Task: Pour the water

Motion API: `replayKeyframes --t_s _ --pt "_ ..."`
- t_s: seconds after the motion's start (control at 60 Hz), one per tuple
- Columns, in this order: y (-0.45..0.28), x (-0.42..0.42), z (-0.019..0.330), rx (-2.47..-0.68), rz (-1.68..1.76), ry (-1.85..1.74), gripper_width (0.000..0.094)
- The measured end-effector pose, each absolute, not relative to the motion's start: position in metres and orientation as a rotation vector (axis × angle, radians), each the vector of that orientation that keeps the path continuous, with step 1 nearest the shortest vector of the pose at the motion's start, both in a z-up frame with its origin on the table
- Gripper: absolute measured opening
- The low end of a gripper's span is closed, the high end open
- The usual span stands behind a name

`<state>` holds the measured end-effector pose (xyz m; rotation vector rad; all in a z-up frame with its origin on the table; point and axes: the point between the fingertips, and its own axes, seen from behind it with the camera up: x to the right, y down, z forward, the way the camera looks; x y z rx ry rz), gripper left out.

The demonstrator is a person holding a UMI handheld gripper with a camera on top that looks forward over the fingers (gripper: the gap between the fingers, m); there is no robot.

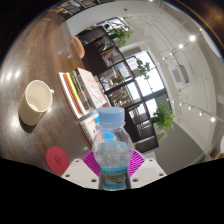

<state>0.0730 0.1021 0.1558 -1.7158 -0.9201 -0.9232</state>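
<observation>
- The gripper point(112, 172) holds a clear plastic water bottle point(111, 150) between its two fingers; the magenta pads point(93, 162) press on the bottle from both sides, so the jaws are clenched on it.
- The bottle stands right between the jaws and hides most of the pads; only narrow strips of magenta show at its two sides.
- The bottle has a pale blue label point(113, 178) low on its body, but the writing on it cannot be read. Its bottom is cut off below the fingers.
- The top of the bottle looks open or has a clear cap; I cannot tell which.
- The whole view is tilted, so the wooden table point(40, 60) rises steeply to the left of the jaws.
- A white cup point(36, 100) sits on the table, ahead of the jaws and to their left, well apart from the bottle. What is inside it cannot be seen.
- A round pink thing point(57, 157) lies just beside the left finger; its lower part is cut off, and I cannot say what it is.
- Beyond the bottle there are dark shelves point(112, 72) with green plants point(162, 117) and bright windows point(150, 90); small things on the shelves are too small to make out.
</observation>
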Motion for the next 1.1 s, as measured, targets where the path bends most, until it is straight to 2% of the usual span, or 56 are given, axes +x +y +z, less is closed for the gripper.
replayKeyframes --t_s 0.15,0.367,0.417,0.65,0.783,0.867,1.0,1.1 --pt "0.106 0.025 0.166 -1.546 -1.177 -1.241 0.0303" --pt "0.122 -0.007 0.147 -1.292 -1.443 -1.600 0.0301" --pt "0.124 -0.009 0.141 -1.249 -1.505 -1.674 0.0334" --pt "0.132 -0.021 0.131 -1.100 -1.640 -1.834 0.0333" --pt "0.129 -0.024 0.130 -1.123 -1.618 -1.835 0.0333" --pt "0.127 -0.030 0.134 -1.198 -1.528 -1.757 0.0335" --pt "0.117 -0.048 0.162 -1.440 -1.219 -1.427 0.0333" --pt "0.110 -0.054 0.199 -1.591 -0.917 -1.108 0.0332"
